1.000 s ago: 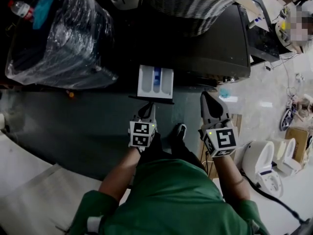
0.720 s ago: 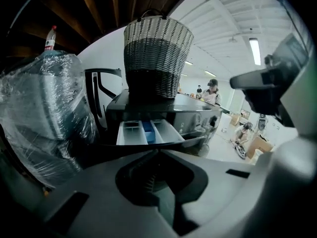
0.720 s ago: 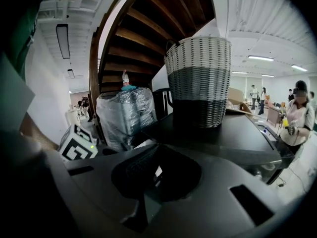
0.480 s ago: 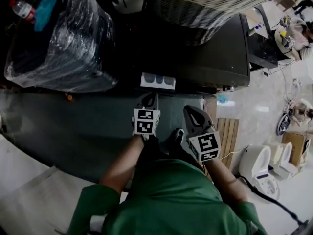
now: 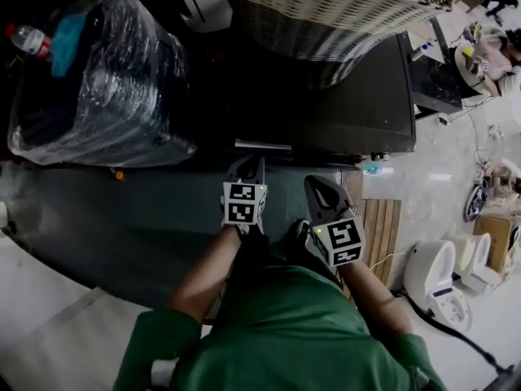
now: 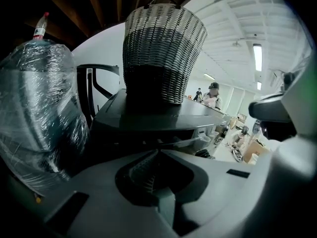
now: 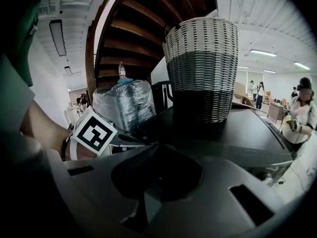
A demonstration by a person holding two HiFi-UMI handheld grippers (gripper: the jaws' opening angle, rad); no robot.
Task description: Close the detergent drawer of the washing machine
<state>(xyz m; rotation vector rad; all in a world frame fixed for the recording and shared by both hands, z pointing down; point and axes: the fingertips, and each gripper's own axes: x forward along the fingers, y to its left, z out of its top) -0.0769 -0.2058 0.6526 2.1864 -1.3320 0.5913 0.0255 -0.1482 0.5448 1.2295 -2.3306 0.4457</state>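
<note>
The dark washing machine [image 5: 350, 96] stands ahead with a wicker basket [image 5: 326, 6] on its top. Its detergent drawer [image 5: 262, 145] shows only as a thin pale strip, almost flush with the machine's front. My left gripper [image 5: 251, 162] is shut, its tips right at the drawer's front; I cannot tell whether they touch. My right gripper [image 5: 320, 184] is shut and empty, held back to the right of the drawer. The left gripper view shows the shut left gripper [image 6: 157, 152] below the machine [image 6: 148, 115]. In the right gripper view, the right gripper [image 7: 151, 148] is shut with nothing in it.
A bundle wrapped in clear plastic [image 5: 98, 72] with a bottle [image 5: 28, 39] on top stands left of the machine. A wooden slat mat [image 5: 378, 226] and a white appliance [image 5: 435, 275] lie on the floor at right. My shoe [image 5: 297, 235] is below the grippers.
The drawer, pulled out a second ago, has slid in until almost flush. My left gripper moved forward behind it. My right gripper shifted left and lower.
</note>
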